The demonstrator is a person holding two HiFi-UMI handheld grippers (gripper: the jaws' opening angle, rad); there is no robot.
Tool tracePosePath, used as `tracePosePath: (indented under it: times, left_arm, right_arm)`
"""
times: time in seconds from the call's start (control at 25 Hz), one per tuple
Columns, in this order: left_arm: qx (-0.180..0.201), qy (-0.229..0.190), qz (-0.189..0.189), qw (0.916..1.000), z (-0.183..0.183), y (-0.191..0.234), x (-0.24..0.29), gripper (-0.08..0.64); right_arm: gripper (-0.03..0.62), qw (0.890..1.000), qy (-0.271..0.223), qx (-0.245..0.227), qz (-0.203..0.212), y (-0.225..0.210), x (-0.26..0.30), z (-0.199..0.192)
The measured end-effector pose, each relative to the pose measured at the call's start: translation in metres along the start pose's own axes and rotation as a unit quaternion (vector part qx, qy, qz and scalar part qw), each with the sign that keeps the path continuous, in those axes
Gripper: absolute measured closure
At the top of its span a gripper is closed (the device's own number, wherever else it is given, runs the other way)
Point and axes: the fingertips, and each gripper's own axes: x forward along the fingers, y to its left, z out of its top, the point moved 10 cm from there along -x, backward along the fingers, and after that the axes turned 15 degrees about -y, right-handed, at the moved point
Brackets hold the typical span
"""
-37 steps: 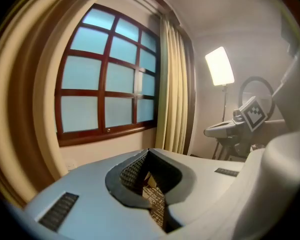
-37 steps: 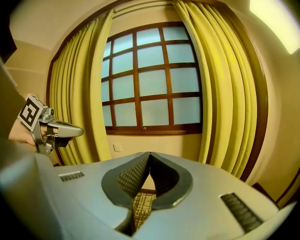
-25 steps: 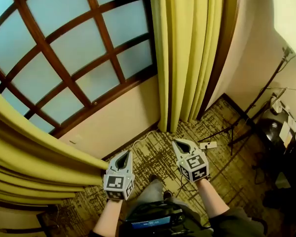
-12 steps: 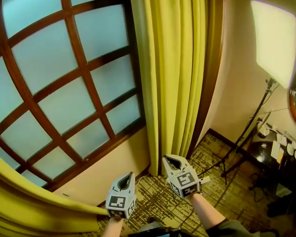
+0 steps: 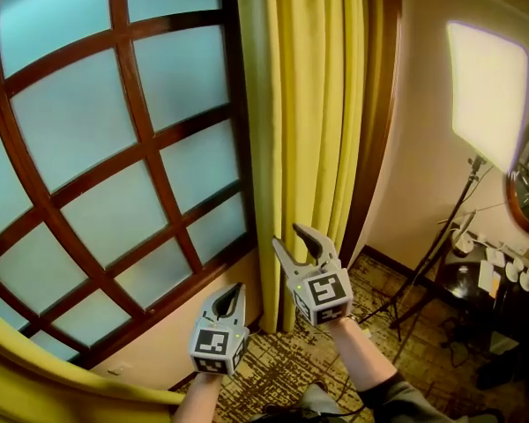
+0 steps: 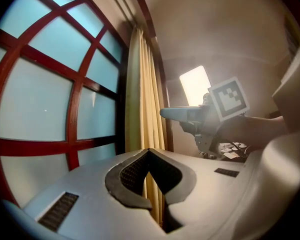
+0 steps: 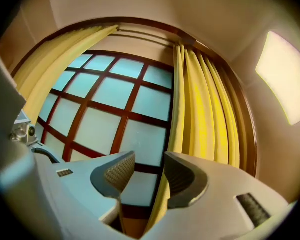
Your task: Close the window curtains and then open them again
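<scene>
Both grippers have been lifted; the jaws of the right gripper (image 5: 291, 241) have just been opened, nothing between them, with the gathered curtain (image 5: 309, 104) ahead of them. The left gripper (image 5: 232, 294) is held shut, empty. A closing grasp seems prepared.

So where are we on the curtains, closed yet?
Done: nothing; the yellow fabric curtain on the right and its twin lower left hang gathered, wood-latticed window bare. In hand: the right gripper, jaws just opening and empty, is up near that curtain's edge; the left gripper is shut, empty. Left: closing, then reopening.
</scene>
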Motion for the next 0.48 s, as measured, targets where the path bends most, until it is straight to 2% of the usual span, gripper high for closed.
tracePosePath:
  times: [0.12,0.28,0.48]
  left_arm:
    - [0.02,-0.011,-0.012,0.9997,0.012,-0.001,0.021,0.572]
    - [0.055,-0.029,0.003,0.9981,0.025,0.008,0.044,0.572]
    - [0.08,-0.055,0.023,0.995,0.038,0.02,0.079,0.572]
  right_arm:
    - [0.334,1.0,-0.015,-0.005,-0.027,-0.015,0.024,0.017]
    - [0.22,0.998,-0.056,0.004,-0.036,-0.034,0.062,0.023]
    - [0.2,0.994,-0.109,0.006,-0.029,-0.062,0.115,0.039]
